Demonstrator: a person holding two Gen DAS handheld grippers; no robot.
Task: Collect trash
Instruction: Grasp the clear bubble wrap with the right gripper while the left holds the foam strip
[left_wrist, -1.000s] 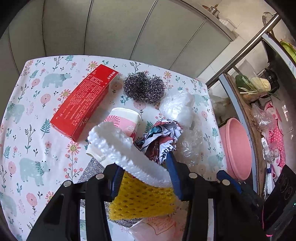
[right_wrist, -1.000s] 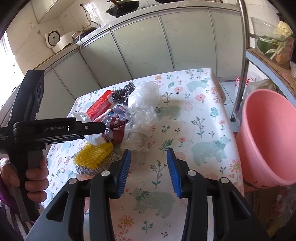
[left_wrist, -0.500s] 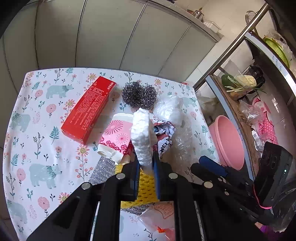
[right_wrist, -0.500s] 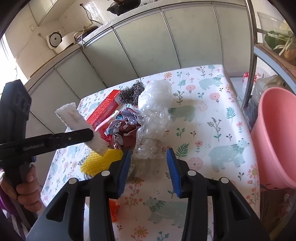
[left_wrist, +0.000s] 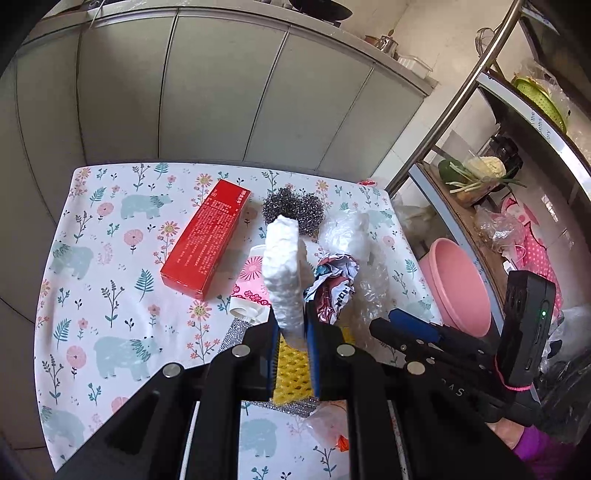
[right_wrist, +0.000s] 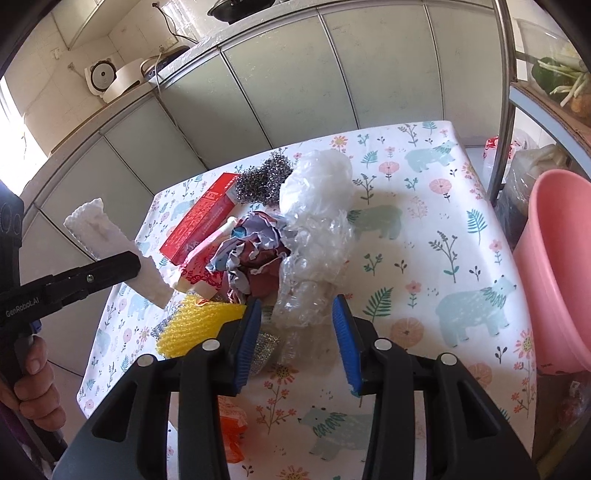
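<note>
Gripping white foam strip (left_wrist: 286, 273) firmly in left gripper (left_wrist: 291, 334); carry level over pink basin (left_wrist: 458, 288), release; right gripper (right_wrist: 297, 325) open, empty.

The left claw (left_wrist: 291, 332) is clamped on a white foam strip (left_wrist: 284, 273), which sticks up toward 12 o'clock, lifted clear of the worktop. The right claw (right_wrist: 297, 328) hangs low with its blue pads (right_wrist: 345, 341) spread apart, gripping nothing. A bare hand (right_wrist: 35, 387) grips the left handle at 8 o'clock.
</note>
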